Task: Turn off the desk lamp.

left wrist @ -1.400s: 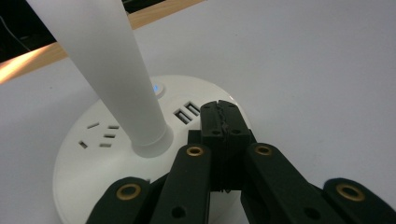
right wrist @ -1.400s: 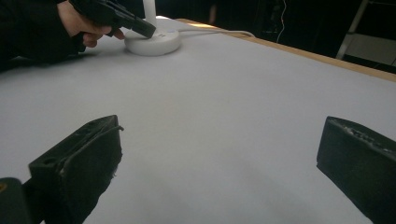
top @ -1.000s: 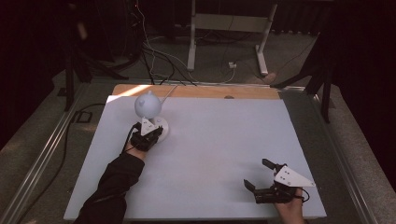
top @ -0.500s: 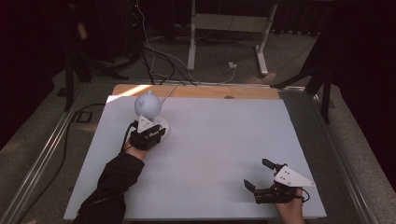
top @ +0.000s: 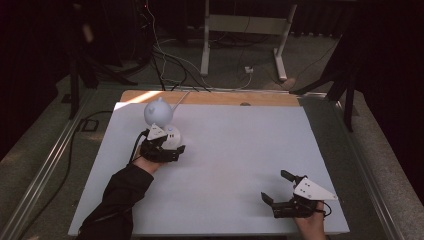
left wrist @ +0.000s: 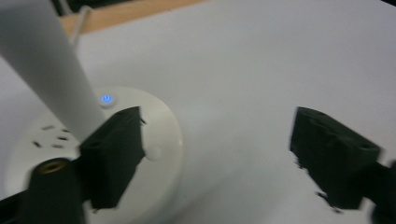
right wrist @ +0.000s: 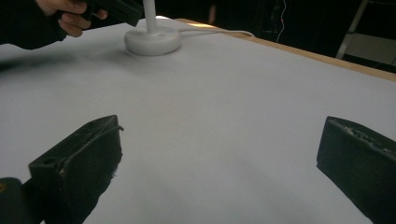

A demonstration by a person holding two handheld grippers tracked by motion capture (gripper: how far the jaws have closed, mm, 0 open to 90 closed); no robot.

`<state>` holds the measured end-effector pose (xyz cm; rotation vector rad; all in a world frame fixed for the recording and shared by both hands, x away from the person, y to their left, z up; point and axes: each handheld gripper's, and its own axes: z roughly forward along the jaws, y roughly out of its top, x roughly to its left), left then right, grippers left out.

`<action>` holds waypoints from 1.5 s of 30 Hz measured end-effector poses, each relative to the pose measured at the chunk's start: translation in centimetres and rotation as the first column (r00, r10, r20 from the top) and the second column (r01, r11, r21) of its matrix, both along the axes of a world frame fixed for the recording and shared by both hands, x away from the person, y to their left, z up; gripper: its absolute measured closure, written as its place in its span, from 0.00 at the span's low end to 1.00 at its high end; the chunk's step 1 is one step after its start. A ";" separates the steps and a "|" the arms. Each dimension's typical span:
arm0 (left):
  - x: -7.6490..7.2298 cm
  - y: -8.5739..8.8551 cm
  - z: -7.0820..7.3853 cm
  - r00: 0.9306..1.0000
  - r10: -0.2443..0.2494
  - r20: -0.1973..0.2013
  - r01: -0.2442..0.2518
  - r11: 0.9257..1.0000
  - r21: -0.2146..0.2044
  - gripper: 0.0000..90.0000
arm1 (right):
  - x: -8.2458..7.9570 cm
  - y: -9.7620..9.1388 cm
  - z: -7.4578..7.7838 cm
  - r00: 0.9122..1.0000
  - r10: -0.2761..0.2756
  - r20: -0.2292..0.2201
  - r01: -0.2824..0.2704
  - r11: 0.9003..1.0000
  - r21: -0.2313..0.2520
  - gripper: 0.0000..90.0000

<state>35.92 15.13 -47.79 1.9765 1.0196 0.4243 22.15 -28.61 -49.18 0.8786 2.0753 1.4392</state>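
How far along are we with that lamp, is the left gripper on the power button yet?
Done: the left gripper is at the lamp base, jaws open. The power button glows blue. In hand: one jaw hangs over the base, short of the button. Left: I cannot tell what follows. The right gripper sits open, apart.

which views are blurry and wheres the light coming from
Left gripper view: soft, smeared, only the lamp base's blue button crisp. Right gripper view: sharper, dim backdrop. High view: table lit, surroundings near black, warm glare on the wooden edge.
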 end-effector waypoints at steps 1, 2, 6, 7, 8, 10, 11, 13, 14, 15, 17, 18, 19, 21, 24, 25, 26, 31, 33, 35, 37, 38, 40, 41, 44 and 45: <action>-0.1 0.0 0.1 1.000 -0.013 -0.003 0.013 1.000 -0.009 0.09 | 0.0 0.0 0.0 1.000 -0.001 0.001 0.001 1.000 0.001 0.00; -0.3 0.0 0.4 0.999 -0.031 -0.018 0.030 0.999 -0.033 0.06 | 0.0 0.0 0.0 1.000 0.000 0.001 0.000 1.000 0.002 0.00; -0.7 0.2 0.9 0.999 -0.052 -0.011 0.051 0.997 -0.061 0.01 | 0.0 0.0 0.0 1.000 -0.001 -0.003 0.001 1.000 0.002 0.00; -0.8 0.3 1.1 0.999 -0.054 -0.008 0.053 0.996 -0.066 0.01 | 0.0 0.0 0.0 1.000 -0.001 -0.002 0.001 1.000 0.002 0.00; -1.0 0.3 1.2 0.998 -0.056 -0.009 0.056 0.996 -0.068 0.01 | 0.0 0.0 0.0 1.000 0.000 -0.002 0.000 1.000 0.003 0.00; -1.2 0.6 1.3 0.997 -0.075 -0.014 0.074 0.994 -0.082 0.01 | 0.0 0.0 0.0 1.000 0.001 -0.001 -0.001 1.000 0.003 0.00; -1.4 0.7 1.4 0.997 -0.074 -0.012 0.072 0.994 -0.083 0.01 | 0.0 0.0 0.0 1.000 0.000 -0.001 0.000 1.000 0.003 0.00; -1.7 0.9 1.4 0.996 -0.083 -0.009 0.082 0.993 -0.082 0.01 | 0.0 0.0 0.0 1.000 -0.001 -0.002 0.001 1.000 0.003 0.00; -1.9 1.1 1.3 0.997 -0.082 -0.009 0.081 0.994 -0.079 0.01 | 0.0 0.0 0.0 1.000 -0.002 -0.003 0.002 1.000 0.004 0.00; -2.0 1.2 1.3 0.996 -0.085 -0.010 0.084 0.993 -0.083 0.01 | 0.0 0.0 0.0 1.000 -0.002 -0.002 0.002 1.000 0.003 0.00; -2.4 1.5 1.3 0.996 -0.083 -0.009 0.082 0.993 -0.079 0.01 | 0.0 0.0 0.0 1.000 -0.002 0.000 0.002 1.000 0.001 0.00; -2.6 1.7 1.3 0.996 -0.089 -0.009 0.088 0.993 -0.082 0.01 | 0.0 0.0 0.0 1.000 -0.002 0.000 0.002 1.000 0.002 0.00; -2.8 1.8 1.3 0.996 -0.091 -0.010 0.090 0.993 -0.082 0.01 | 0.0 0.0 0.0 1.000 -0.002 0.000 0.002 1.000 0.002 0.00; -3.3 2.1 1.3 0.996 -0.092 -0.010 0.091 0.993 -0.079 0.01 | 0.0 0.0 0.0 1.000 -0.002 0.000 0.002 1.000 0.001 0.00; -4.0 2.5 1.3 0.995 -0.099 -0.011 0.098 0.992 -0.077 0.01 | 0.0 0.0 0.0 1.000 -0.001 0.000 0.001 1.000 0.002 0.00; -4.2 2.6 1.3 0.995 -0.098 -0.011 0.097 0.992 -0.077 0.01 | 0.0 0.0 0.0 1.000 -0.002 -0.001 0.002 1.000 0.003 0.00; -4.5 2.7 1.2 0.995 -0.101 -0.008 0.100 0.992 -0.073 0.01 | 0.0 0.0 0.0 1.000 -0.002 0.000 0.002 1.000 0.004 0.00; -5.7 3.4 0.9 0.994 -0.113 -0.016 0.111 0.991 -0.078 0.01 | 0.0 0.0 0.0 1.000 -0.001 0.000 0.001 1.000 0.000 0.00; -6.2 3.7 0.7 0.992 -0.124 -0.018 0.122 0.988 -0.090 0.01 | 0.0 0.1 0.0 1.000 -0.002 -0.003 0.002 1.000 -0.001 0.00; -6.8 4.1 0.4 0.990 -0.137 -0.022 0.134 0.985 -0.108 0.01 | 0.0 0.1 0.0 1.000 -0.002 -0.003 0.002 1.000 -0.001 0.00; -7.5 4.4 0.1 0.988 -0.154 -0.020 0.151 0.983 -0.107 0.01 | 0.0 0.1 0.0 1.000 -0.002 -0.003 0.002 1.000 0.000 0.00; -7.8 4.5 -0.1 0.987 -0.158 -0.020 0.155 0.982 -0.107 0.01 | 0.0 0.1 0.0 1.000 -0.003 -0.005 0.003 1.000 0.000 0.00; -8.4 4.9 -0.4 0.986 -0.165 -0.023 0.162 0.981 -0.108 0.01 | 0.1 0.1 -0.1 1.000 -0.002 -0.007 0.002 1.000 0.000 0.00; -8.7 5.0 -0.6 0.986 -0.167 -0.025 0.163 0.981 -0.106 0.01 | 0.1 0.1 -0.1 1.000 -0.002 -0.007 0.002 1.000 0.000 0.00; -9.4 5.3 -1.3 0.985 -0.166 -0.037 0.161 0.981 -0.111 0.01 | 0.1 0.2 -0.1 1.000 0.000 -0.007 0.000 1.000 -0.004 0.00; -9.6 5.3 -1.6 0.984 -0.171 -0.041 0.166 0.980 -0.105 0.01 | 0.1 0.2 -0.1 1.000 0.000 -0.007 0.000 1.000 -0.004 0.00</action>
